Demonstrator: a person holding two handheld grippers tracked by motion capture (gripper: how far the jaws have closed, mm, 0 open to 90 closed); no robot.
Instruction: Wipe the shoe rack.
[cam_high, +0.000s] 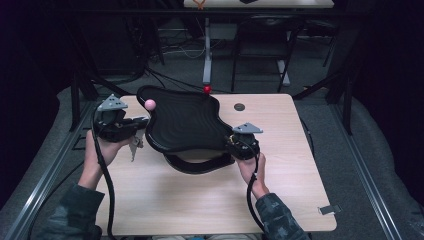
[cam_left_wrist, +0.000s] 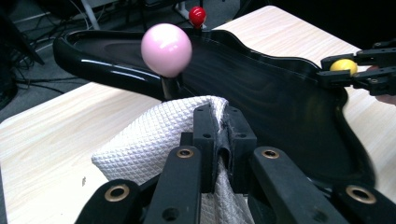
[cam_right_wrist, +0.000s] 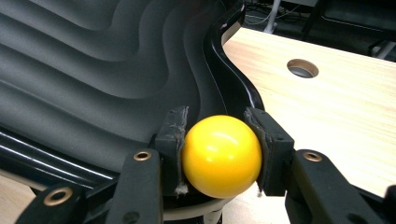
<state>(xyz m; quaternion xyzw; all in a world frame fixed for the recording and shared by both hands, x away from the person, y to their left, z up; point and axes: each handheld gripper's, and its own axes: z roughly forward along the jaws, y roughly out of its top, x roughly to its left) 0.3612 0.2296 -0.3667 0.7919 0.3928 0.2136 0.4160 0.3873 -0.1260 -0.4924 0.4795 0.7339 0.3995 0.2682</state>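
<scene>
A glossy black tray (cam_high: 185, 122) with a wavy ribbed surface stands raised on a black base (cam_high: 200, 165) at the table's middle. Ball knobs sit on its rim: pink (cam_high: 150, 104) at the left, red (cam_high: 207, 89) at the far edge, yellow at the right. My left gripper (cam_high: 142, 121) is shut on a white quilted cloth (cam_left_wrist: 149, 140), just below the pink ball (cam_left_wrist: 166, 49) and beside the tray's left rim. My right gripper (cam_right_wrist: 219, 135) is shut on the yellow ball (cam_right_wrist: 222, 156) at the tray's right rim (cam_right_wrist: 224, 70).
The light wooden table (cam_high: 200, 200) has a round cable hole (cam_high: 239, 106) behind the tray's right side and a small metal clip (cam_high: 330, 209) near its front right corner. Chair and desk legs and cables stand on the floor beyond.
</scene>
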